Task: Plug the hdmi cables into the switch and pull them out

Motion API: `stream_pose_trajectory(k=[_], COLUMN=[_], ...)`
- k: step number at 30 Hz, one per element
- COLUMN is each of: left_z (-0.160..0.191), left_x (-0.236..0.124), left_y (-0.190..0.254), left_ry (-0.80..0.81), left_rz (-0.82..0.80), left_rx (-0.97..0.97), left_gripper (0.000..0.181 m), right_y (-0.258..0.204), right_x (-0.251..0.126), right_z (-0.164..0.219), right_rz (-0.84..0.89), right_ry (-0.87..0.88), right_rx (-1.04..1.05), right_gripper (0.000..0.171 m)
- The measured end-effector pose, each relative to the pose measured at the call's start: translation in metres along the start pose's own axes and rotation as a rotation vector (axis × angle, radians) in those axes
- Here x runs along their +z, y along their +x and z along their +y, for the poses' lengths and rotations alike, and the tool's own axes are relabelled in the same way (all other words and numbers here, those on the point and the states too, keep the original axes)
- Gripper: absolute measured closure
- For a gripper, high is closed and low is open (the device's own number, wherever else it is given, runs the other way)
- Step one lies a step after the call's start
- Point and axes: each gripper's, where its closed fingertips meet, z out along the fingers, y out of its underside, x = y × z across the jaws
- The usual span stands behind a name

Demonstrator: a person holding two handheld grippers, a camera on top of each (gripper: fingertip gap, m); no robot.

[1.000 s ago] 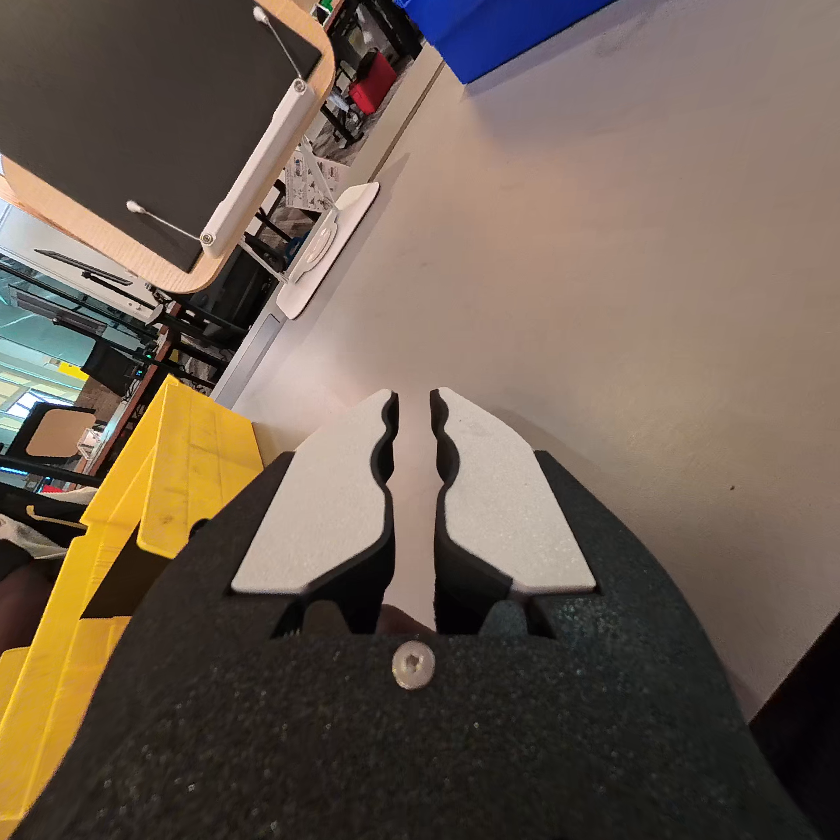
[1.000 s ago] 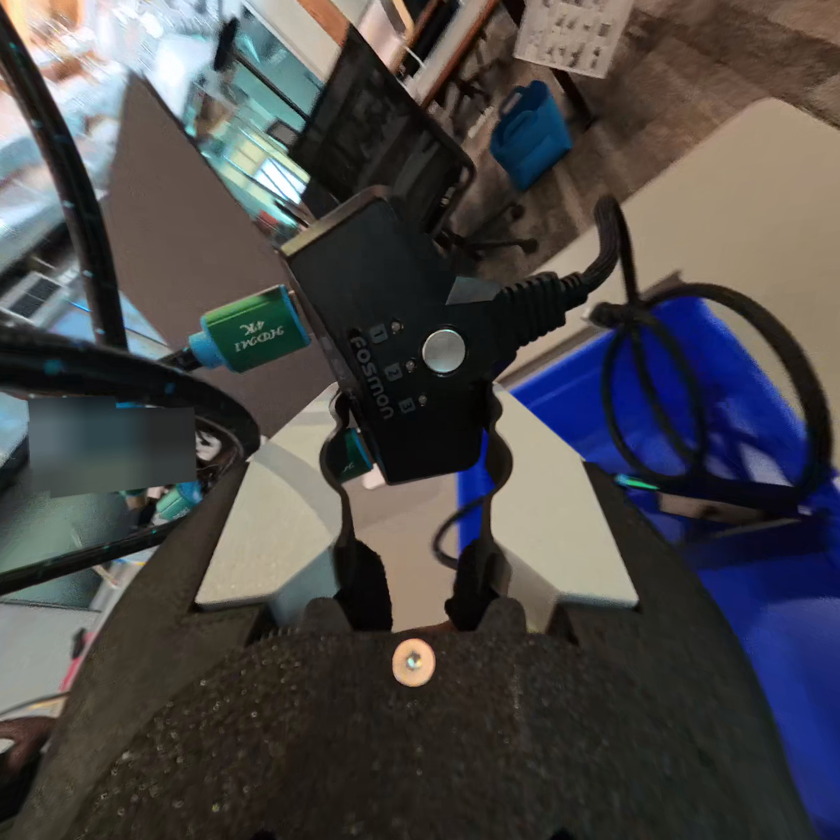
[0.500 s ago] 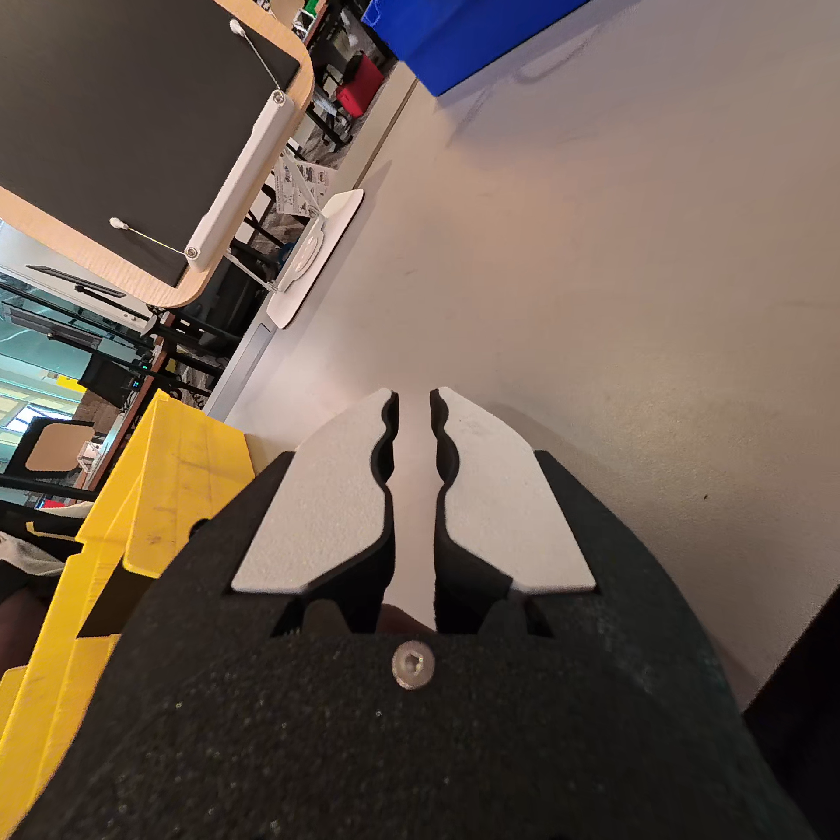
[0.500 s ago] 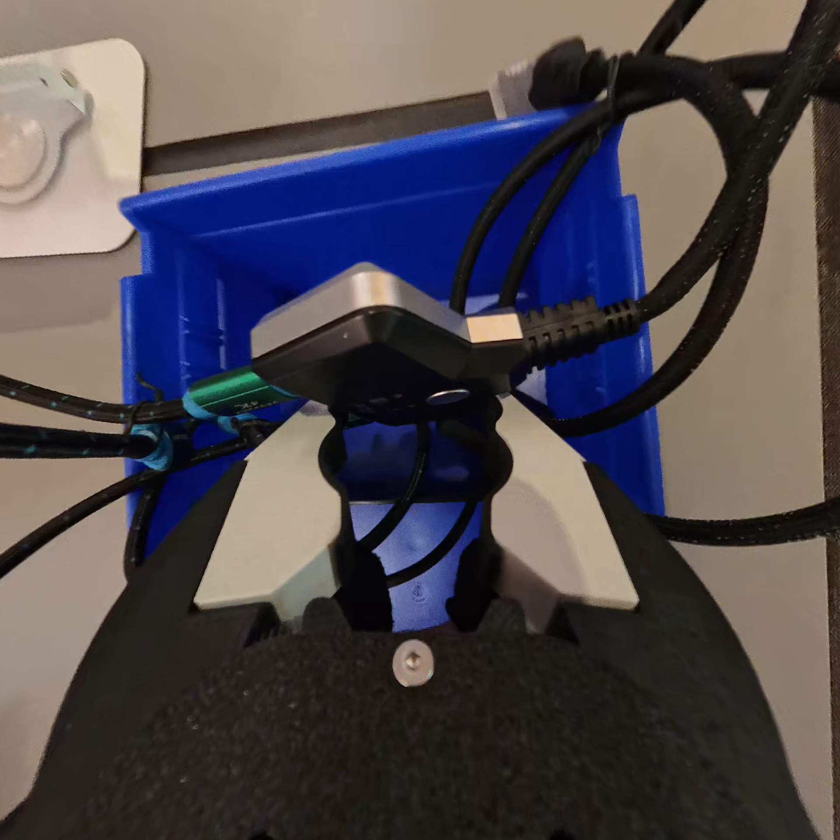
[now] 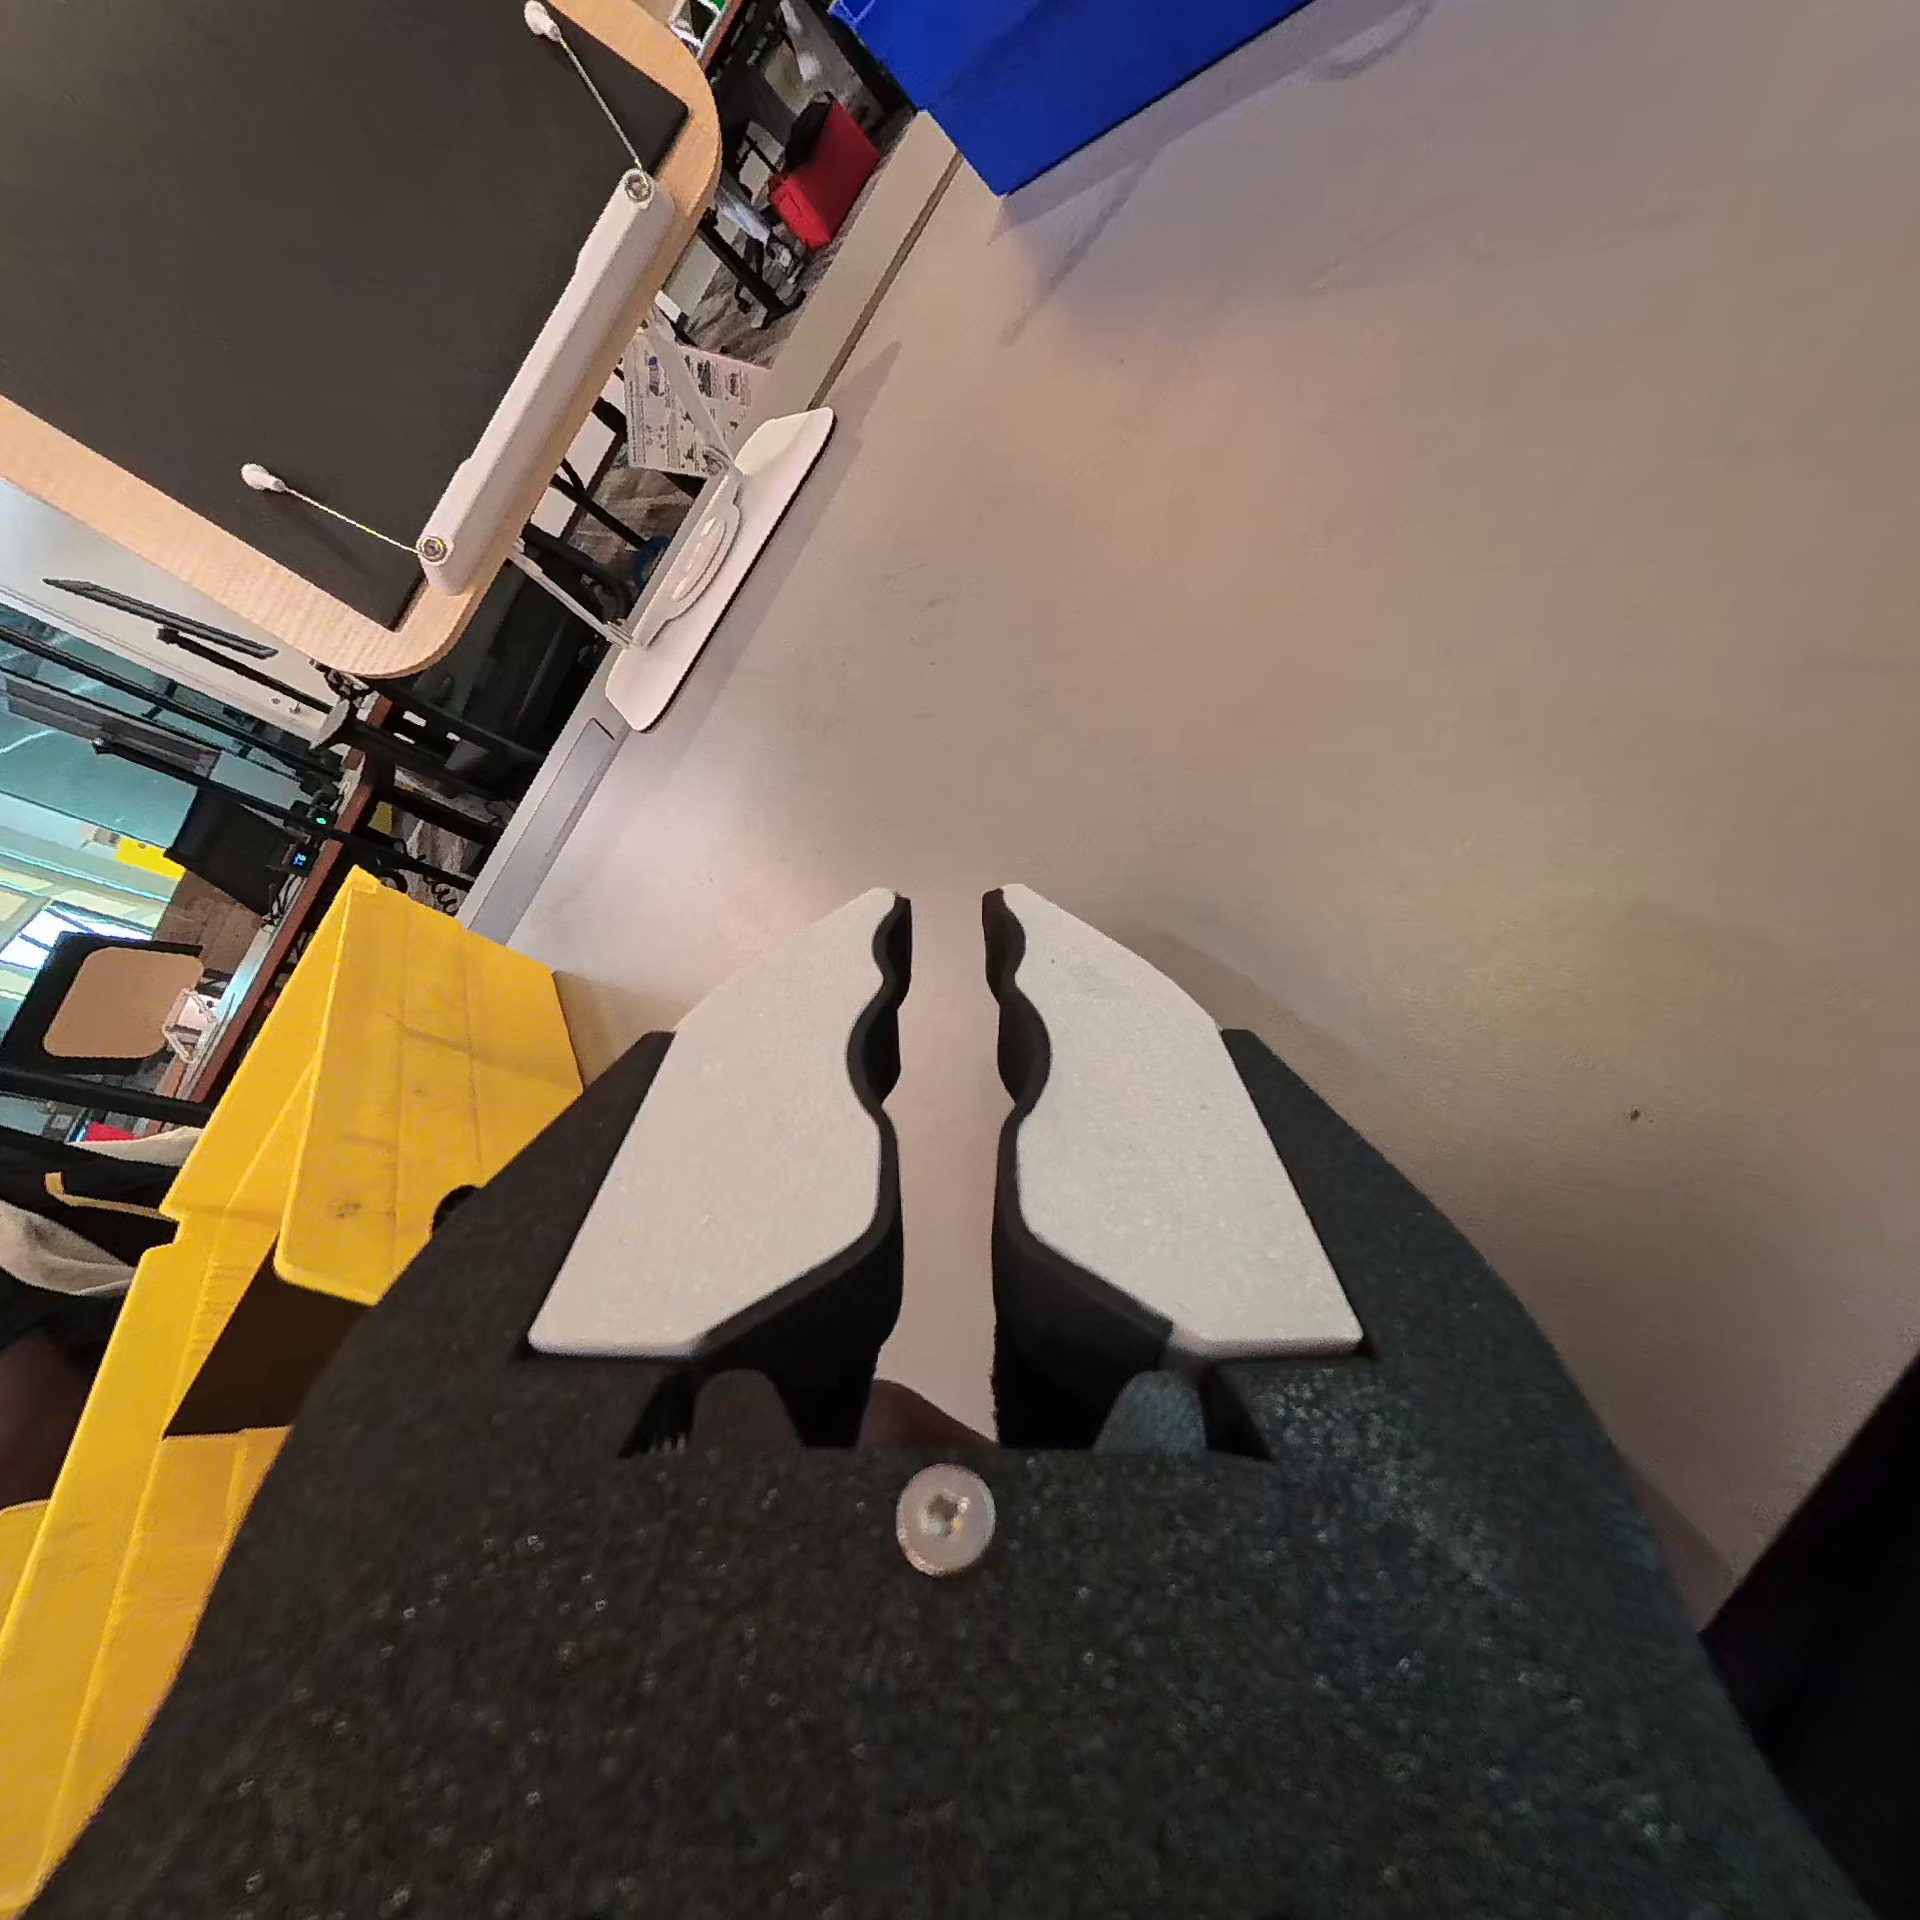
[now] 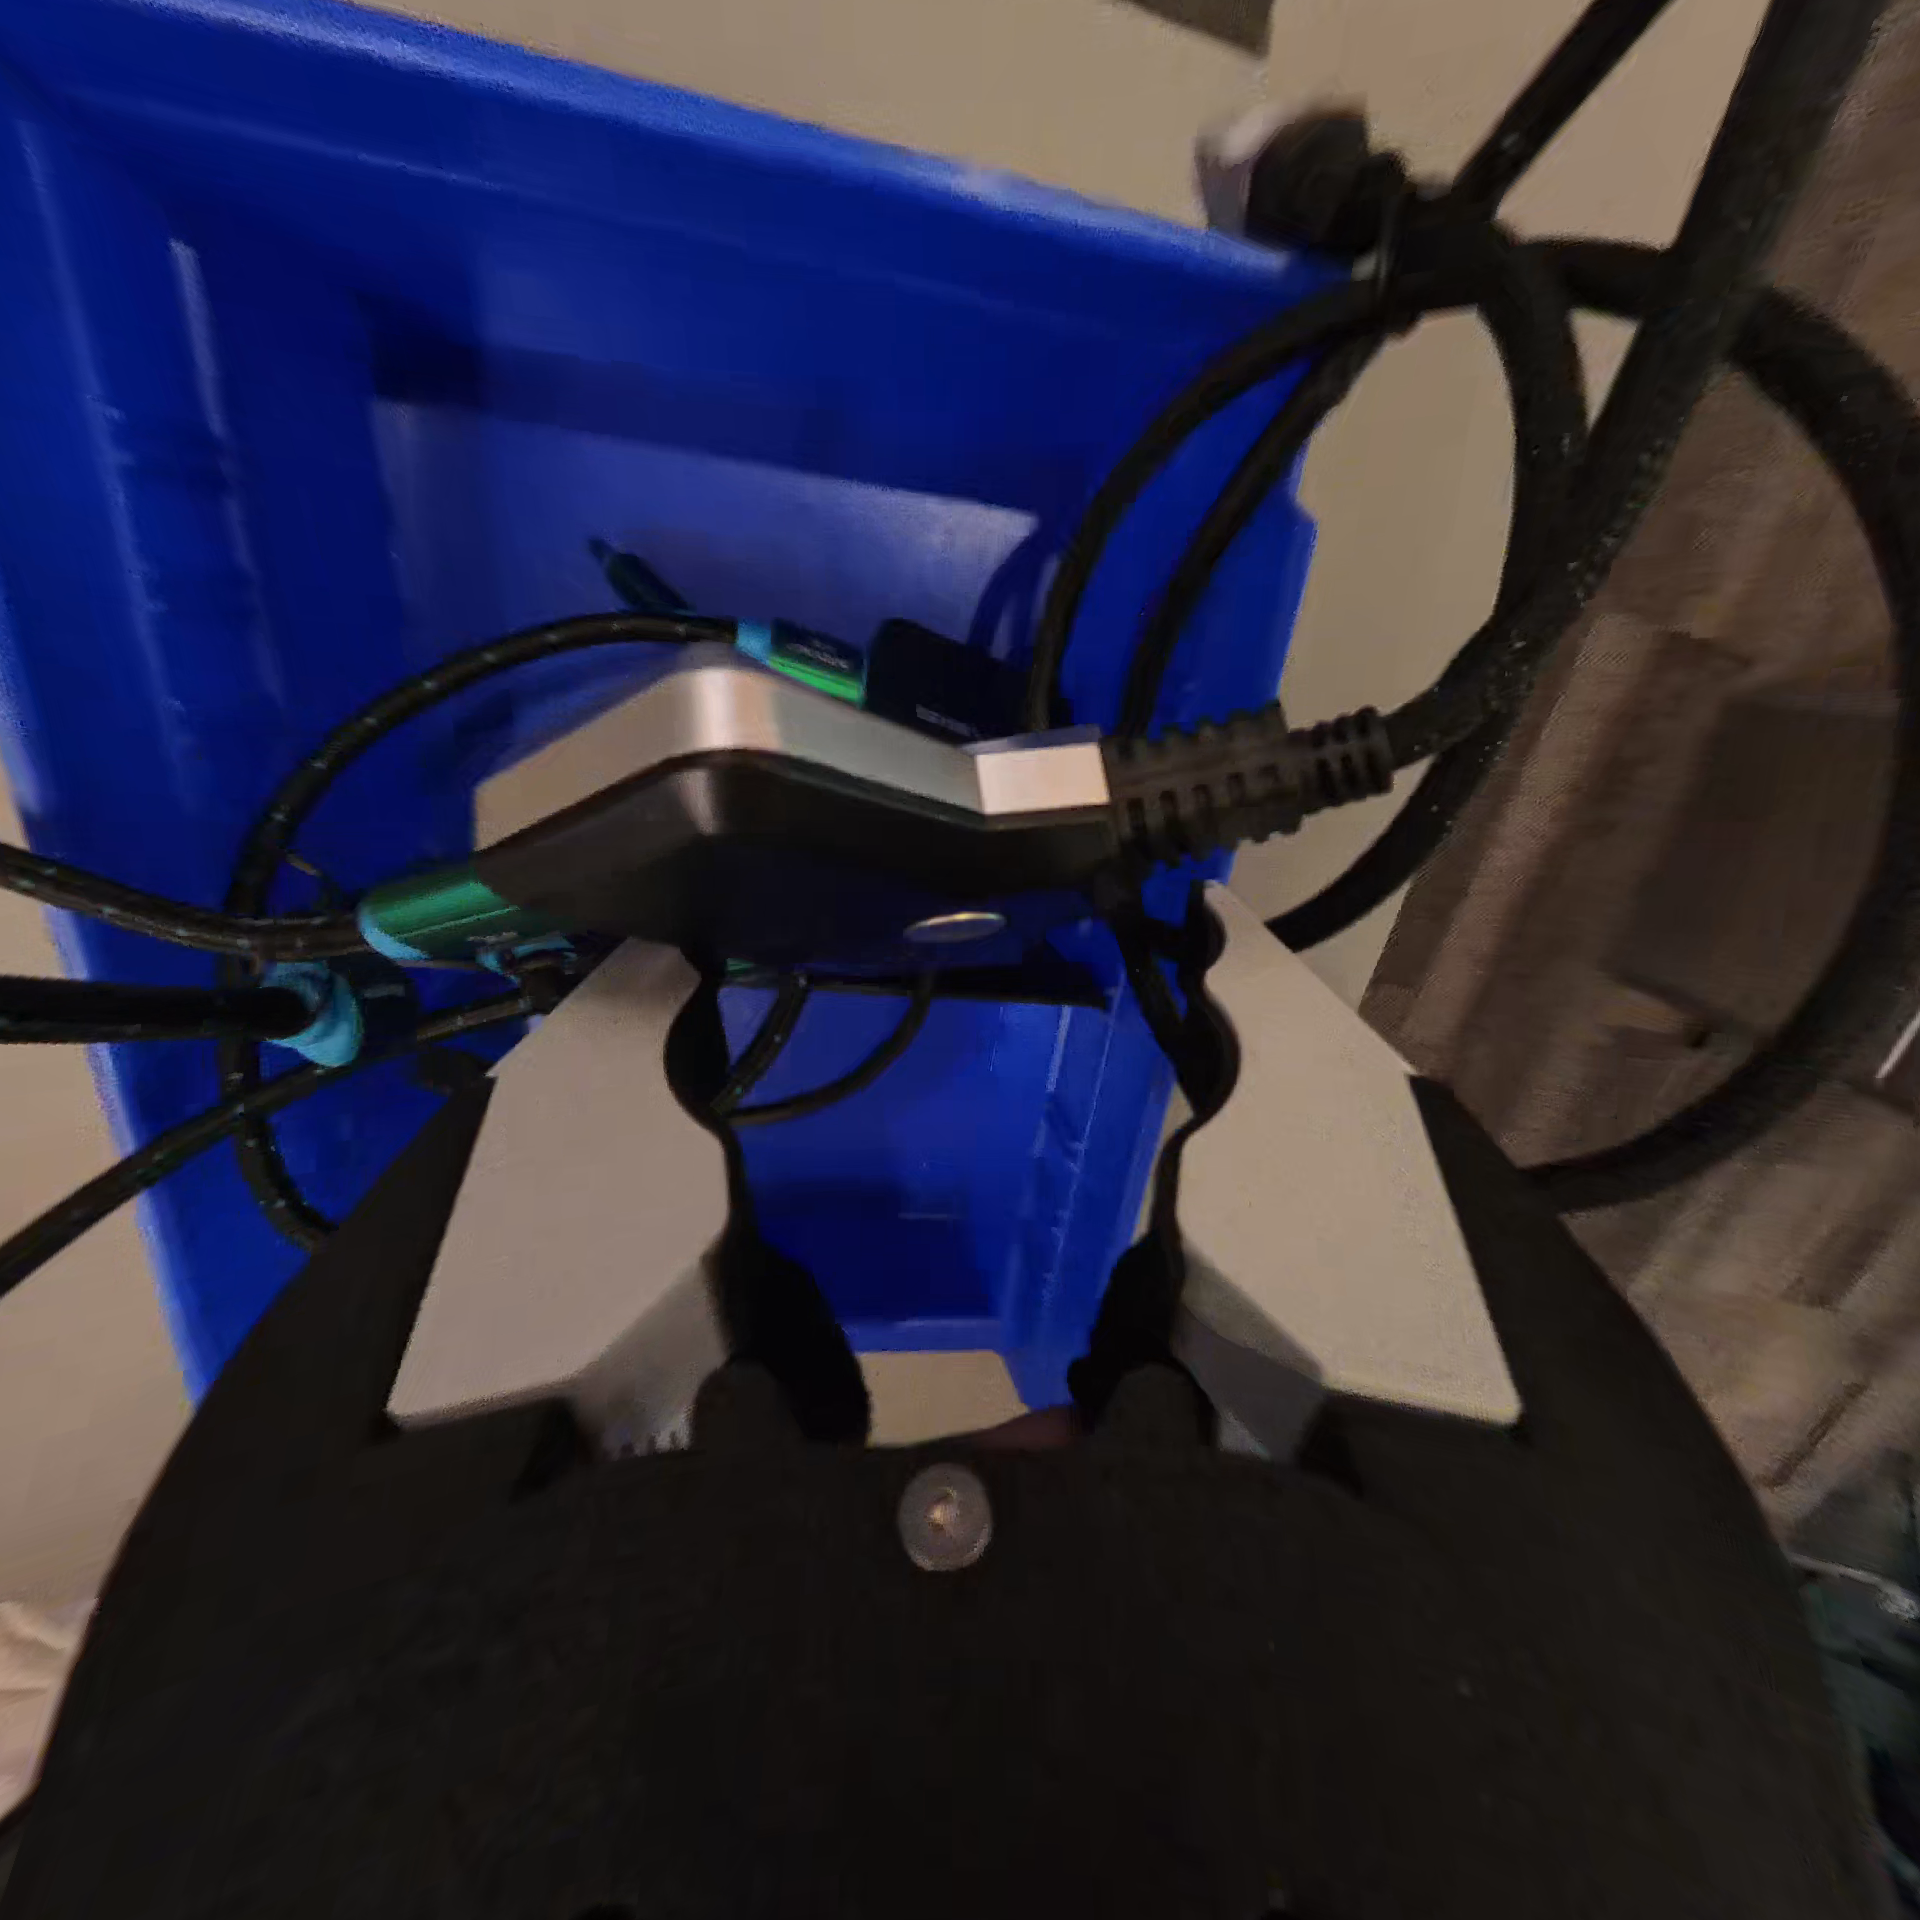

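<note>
I held the HDMI switch (image 6: 831,821) in my right gripper (image 6: 940,997) over the blue bin (image 6: 520,416), at frame centre; next, release. Left gripper (image 5: 945,925) idled, jaws narrow, empty.

A pale beige tabletop (image 5: 1403,623) spreads ahead of and right of the jaws, catching soft light. Far ahead to the left, past its edge, stands a wood-rimmed dark board (image 5: 260,260) over black frames (image 5: 436,748). A bright window area (image 5: 62,883) glows at far left.
</note>
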Motion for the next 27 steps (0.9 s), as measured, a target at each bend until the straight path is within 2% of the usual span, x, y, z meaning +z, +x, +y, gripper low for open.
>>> stream_pose_trajectory(k=[2, 5, 7, 8, 11, 15, 17, 20, 23, 25, 27], left_z=[-0.001, -0.002, -0.002, -0.001, 0.002, 0.012, 0.015, 0.02, 0.016, 0.017, 0.027], left_x=[0.001, 0.001, -0.001, -0.002, -0.003, 0.0, -0.002, -0.009, -0.029, -0.048, -0.067], left_y=[0.0, -0.002, -0.003, -0.003, -0.003, -0.005, -0.011, -0.032, -0.072, -0.101, -0.12], left_ry=[0.001, 0.001, -0.002, -0.002, -0.005, -0.029, -0.035, -0.039, 0.033, 0.074, 0.093], left_rz=[0.001, -0.005, -0.012, -0.014, -0.015, -0.013, -0.026, -0.086, -0.203, -0.274, -0.297], left_rx=[-0.002, 0.003, 0.008, 0.009, 0.013, 0.011, -0.015, -0.089, -0.207, -0.333, -0.502], left_gripper=[0.168, 0.168, 0.168, 0.168, 0.168, 0.168, 0.168, 0.169, 0.171, 0.171, 0.167], right_y=[-0.016, -0.037, -0.04, -0.036, -0.016, 0.003, 0.011, 0.019, -0.001, -0.021, -0.043], right_x=[-0.001, 0.008, 0.013, 0.013, 0.005, -0.011, -0.023, -0.058, -0.112, -0.146, -0.158], right_z=[-0.013, -0.032, -0.033, -0.031, -0.024, -0.026, -0.036, -0.063, -0.074, -0.047, 0.004], right_rz=[-0.031, -0.103, -0.117, -0.092, 0.026, 0.122, 0.164, 0.224, 0.163, 0.096, 0.02], right_ry=[0.032, 0.045, -0.023, -0.058, -0.161, -0.225, -0.199, -0.034, 0.322, 0.573, 0.776], right_rx=[-0.006, 0.098, 0.135, 0.122, 0.061, 0.003, -0.038, -0.092, -0.088, -0.065, -0.011], right_gripper=[0.093, 0.092, 0.084, 0.076, 0.074, 0.079, 0.083, 0.091, 0.095, 0.095, 0.095])
